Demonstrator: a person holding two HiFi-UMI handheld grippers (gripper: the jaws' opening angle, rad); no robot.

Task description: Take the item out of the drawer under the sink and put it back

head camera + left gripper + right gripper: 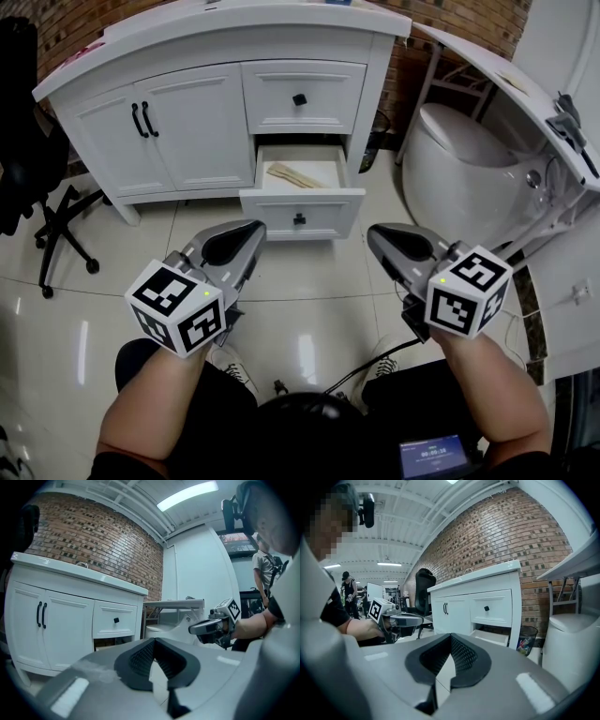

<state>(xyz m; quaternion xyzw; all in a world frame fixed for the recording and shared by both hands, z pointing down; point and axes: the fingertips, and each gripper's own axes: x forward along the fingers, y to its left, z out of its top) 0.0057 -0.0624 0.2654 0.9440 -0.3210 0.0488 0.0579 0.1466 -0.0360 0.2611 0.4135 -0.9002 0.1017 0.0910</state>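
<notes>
The white vanity's lower drawer stands pulled open. A light wooden item lies inside it on the white bottom. My left gripper hovers in front of the drawer and a little to its left, jaws shut and empty. My right gripper hangs level with it to the drawer's right, also shut with nothing in it. In the left gripper view the left gripper's pads meet, and the right gripper shows beyond. The right gripper view shows the open drawer past the shut pads.
Above the open drawer is a closed drawer with a black knob. Two cabinet doors are to the left. A black office chair stands at far left, and a white toilet at right. A waste bin stands beside the vanity.
</notes>
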